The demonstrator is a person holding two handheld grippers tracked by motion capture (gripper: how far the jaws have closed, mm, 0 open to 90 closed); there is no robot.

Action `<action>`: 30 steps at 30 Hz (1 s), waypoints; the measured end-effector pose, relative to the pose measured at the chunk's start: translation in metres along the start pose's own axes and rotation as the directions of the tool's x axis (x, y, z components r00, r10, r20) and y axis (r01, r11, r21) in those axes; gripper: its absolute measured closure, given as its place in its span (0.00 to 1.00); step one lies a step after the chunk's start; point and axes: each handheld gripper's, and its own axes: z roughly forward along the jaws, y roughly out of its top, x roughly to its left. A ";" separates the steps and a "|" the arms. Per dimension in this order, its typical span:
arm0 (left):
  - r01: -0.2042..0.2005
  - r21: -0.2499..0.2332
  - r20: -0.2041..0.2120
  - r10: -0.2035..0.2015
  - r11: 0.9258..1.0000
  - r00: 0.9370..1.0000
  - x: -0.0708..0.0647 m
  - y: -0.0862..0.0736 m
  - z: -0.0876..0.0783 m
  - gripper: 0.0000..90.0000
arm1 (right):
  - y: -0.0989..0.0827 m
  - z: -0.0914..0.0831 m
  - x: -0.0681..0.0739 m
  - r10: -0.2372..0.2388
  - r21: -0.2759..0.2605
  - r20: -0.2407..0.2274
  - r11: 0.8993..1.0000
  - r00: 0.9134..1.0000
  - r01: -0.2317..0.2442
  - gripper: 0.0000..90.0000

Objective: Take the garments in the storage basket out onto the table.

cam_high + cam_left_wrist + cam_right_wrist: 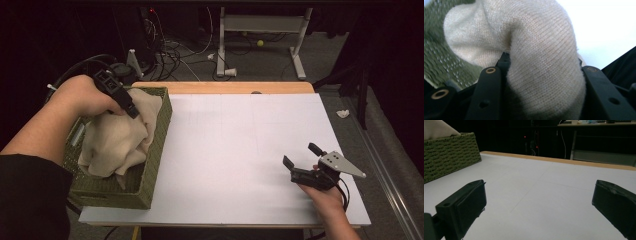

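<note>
Left gripper [131, 111]: gripping cream knit cloth [117, 140] over green woven basket [155, 150].
Its jaws are pinching a thick fold of the cloth between them, the rest bunching inside the basket at the white table's [240, 150] left edge. Right gripper [302, 160]: resting on the table well apart, jaws standing wide, holding nothing.

Left gripper [131, 111]: black plastic body, square block on top, thick black cable looping off behind it. In its own view the two black jaws carry brass-ringed holes and plain round holes. Right gripper [301, 158]: black body, flat rectangular black pads, grey three-cornered plate on top with small dark holes, black cable trailing under the hand. Black sleeve [30, 200] on the left arm; right forearm bare.
</note>
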 end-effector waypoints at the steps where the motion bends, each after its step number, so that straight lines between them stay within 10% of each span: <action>1: -0.007 -0.006 -0.002 0.007 1.000 1.000 -0.003 0.003 -0.003 0.59 | 0.000 0.000 0.000 0.000 0.000 0.000 1.000 1.000 0.000 0.00; 18: -0.142 -0.097 0.003 0.143 0.985 0.990 -0.064 0.060 -0.032 0.59 | 0.002 -0.003 -0.002 0.000 -0.012 0.010 1.000 1.000 0.000 0.00; 30: -0.292 -0.100 0.012 0.295 0.951 0.955 -0.121 0.112 -0.021 0.59 | 0.002 -0.005 -0.003 0.000 -0.015 0.009 1.000 1.000 0.000 0.00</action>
